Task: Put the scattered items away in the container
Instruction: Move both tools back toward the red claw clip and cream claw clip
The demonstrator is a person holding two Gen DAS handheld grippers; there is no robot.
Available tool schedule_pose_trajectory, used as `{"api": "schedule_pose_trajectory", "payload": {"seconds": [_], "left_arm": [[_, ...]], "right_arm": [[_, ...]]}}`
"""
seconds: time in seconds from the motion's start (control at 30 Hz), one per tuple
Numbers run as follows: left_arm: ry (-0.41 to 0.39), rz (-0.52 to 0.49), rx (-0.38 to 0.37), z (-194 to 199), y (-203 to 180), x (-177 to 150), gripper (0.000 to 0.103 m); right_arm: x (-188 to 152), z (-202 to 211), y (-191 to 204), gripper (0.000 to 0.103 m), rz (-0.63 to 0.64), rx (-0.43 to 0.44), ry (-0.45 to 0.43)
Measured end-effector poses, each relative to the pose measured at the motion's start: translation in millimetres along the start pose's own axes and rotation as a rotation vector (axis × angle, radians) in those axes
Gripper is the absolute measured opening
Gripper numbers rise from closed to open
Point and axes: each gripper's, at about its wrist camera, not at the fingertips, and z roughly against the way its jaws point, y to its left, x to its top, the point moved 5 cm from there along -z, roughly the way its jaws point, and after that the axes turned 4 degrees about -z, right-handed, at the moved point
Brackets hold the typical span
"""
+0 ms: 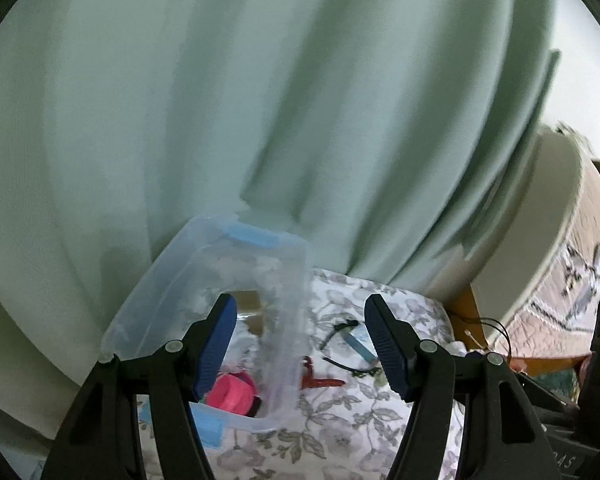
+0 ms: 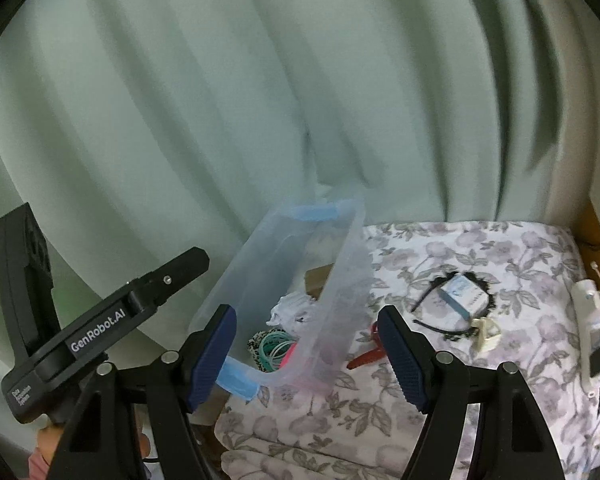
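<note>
Clear plastic container (image 2: 300, 304) with blue latches, at the left edge of a floral cloth (image 2: 480, 360); hair ties (image 2: 274, 350) and pink roll (image 1: 232, 394) inside. Red clip (image 2: 366, 354), small box (image 2: 462, 294) and black headband (image 1: 352, 366) lie beside it. Left gripper (image 1: 300, 344) and right gripper (image 2: 306, 356): jaws spread, empty.

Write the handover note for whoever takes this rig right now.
Left tool: open, empty, above the near end of the clear container.
Right tool: open, empty, just right of it.
Container sits at the left edge of the floral cloth.
Done: pink item, teal bands and white crumpled piece are inside.
Left on the cloth: red clip, small blue-white box on a black headband, black hair clip, cream clip.
</note>
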Motion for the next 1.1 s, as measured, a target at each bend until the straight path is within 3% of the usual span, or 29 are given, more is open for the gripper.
{"api": "schedule_pose_trajectory", "payload": {"seconds": [0.23,0.47,0.7,0.97,1.1], "left_arm": [[0.011,-0.099,-0.039,0.2,-57.6,-6.7,0.068],[0.051,-0.179,-0.065,-12.7,-94.7,-21.3,0.067],[0.107,-0.200,-0.075,-36.7,-103.0,-34.4,0.067],[0.189,-0.193,-0.063,-81.1,-96.6,-56.4,0.067],[0.235,-0.194,-0.063,-103.1,-93.2,-70.1,0.067]], "right_arm": [[-3.5,36.7,-36.4,0.077,-0.072,0.008,-0.077],[-9.4,72.1,-95.6,0.076,-0.235,0.042,-0.148],[-17.1,80.2,-142.2,0.076,-0.339,0.039,-0.146],[-20.8,67.8,-171.6,0.076,-0.342,-0.081,-0.154],[-22.6,50.0,-184.3,0.076,-0.361,-0.097,-0.122]]}}
